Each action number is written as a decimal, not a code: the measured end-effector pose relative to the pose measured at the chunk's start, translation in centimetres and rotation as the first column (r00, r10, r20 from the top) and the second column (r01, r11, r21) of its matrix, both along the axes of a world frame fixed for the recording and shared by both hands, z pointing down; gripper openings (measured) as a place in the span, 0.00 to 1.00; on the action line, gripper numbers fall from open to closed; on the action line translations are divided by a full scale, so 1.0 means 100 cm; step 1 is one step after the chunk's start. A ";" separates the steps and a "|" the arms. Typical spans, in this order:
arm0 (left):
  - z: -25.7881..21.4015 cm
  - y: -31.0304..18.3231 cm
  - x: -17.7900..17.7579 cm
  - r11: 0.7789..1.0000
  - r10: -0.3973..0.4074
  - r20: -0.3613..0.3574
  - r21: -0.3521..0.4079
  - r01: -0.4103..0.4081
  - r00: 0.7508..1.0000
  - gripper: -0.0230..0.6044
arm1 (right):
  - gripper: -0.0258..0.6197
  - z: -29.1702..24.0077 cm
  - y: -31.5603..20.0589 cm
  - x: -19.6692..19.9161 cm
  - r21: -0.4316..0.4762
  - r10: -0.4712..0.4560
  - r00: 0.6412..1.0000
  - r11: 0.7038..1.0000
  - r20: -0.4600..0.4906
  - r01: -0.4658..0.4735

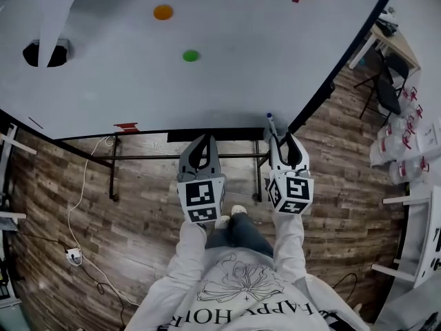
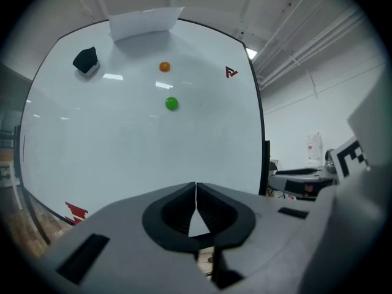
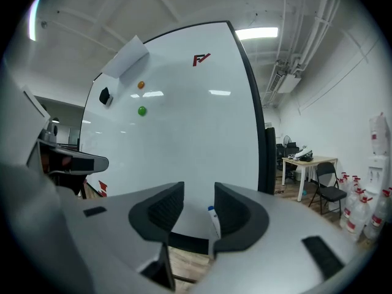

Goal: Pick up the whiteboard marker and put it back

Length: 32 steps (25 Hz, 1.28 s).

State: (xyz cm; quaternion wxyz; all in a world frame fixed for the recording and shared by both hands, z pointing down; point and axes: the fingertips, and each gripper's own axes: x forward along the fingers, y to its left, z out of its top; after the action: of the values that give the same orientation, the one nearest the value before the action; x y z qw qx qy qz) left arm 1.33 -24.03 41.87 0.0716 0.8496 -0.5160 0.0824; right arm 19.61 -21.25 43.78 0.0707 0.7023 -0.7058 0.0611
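Observation:
The whiteboard marker (image 1: 270, 124), white with a blue cap, rests at the right end of the whiteboard's bottom ledge (image 1: 207, 134) and leans against the board. My right gripper (image 1: 285, 142) is open just short of it. In the right gripper view the marker (image 3: 214, 221) shows low in the gap by the right-hand jaw, beyond the pads and untouched, with the right gripper (image 3: 199, 188) holding nothing. My left gripper (image 1: 202, 145) hangs beside it to the left, below the ledge. In the left gripper view my left gripper (image 2: 196, 187) is shut and empty.
The whiteboard (image 1: 227, 67) carries an orange magnet (image 1: 162, 12), a green magnet (image 1: 191, 56) and a black eraser (image 1: 41, 52). Its metal stand (image 1: 114, 178) and a white cable (image 1: 83, 205) are on the wood floor. A desk, a folding chair (image 1: 386, 88) and water bottles (image 1: 406, 143) stand at the right.

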 end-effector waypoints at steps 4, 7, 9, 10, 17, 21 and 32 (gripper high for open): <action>0.006 -0.019 0.012 1.000 -0.012 0.011 -0.023 0.012 1.000 0.05 | 0.26 0.013 -0.025 0.011 -0.039 -0.016 1.000 0.999 0.000 0.016; 0.012 -0.031 0.019 0.999 -0.023 0.019 -0.040 0.024 1.000 0.05 | 0.26 0.026 -0.043 0.020 -0.083 -0.028 1.000 0.996 -0.007 0.028; 0.017 -0.038 0.024 0.998 -0.027 0.022 -0.053 0.028 0.999 0.05 | 0.26 0.038 -0.053 0.025 -0.119 -0.035 0.999 0.992 -0.015 0.033; 0.019 -0.041 0.026 0.998 -0.027 0.027 -0.058 0.029 0.999 0.05 | 0.26 0.044 -0.058 0.027 -0.138 -0.038 0.999 0.990 -0.019 0.035; 0.041 -0.059 0.032 0.994 -0.040 0.059 -0.103 0.046 0.997 0.05 | 0.26 0.079 -0.082 0.035 -0.244 -0.044 0.999 0.969 -0.028 0.036; 0.047 -0.067 0.029 0.991 -0.050 0.069 -0.117 0.058 0.996 0.05 | 0.24 0.093 -0.092 0.035 -0.290 -0.051 0.997 0.957 -0.054 0.033; 0.058 -0.075 0.021 0.987 -0.067 0.076 -0.138 0.077 0.995 0.05 | 0.18 0.124 -0.099 0.037 -0.404 -0.063 0.991 0.915 -0.114 0.012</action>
State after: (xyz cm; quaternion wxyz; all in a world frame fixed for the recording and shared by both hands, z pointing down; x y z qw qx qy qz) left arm 3.44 -31.48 47.65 0.1162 0.8197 -0.5415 0.1460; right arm 23.28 -31.17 56.14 0.2586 0.6615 -0.6856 0.1595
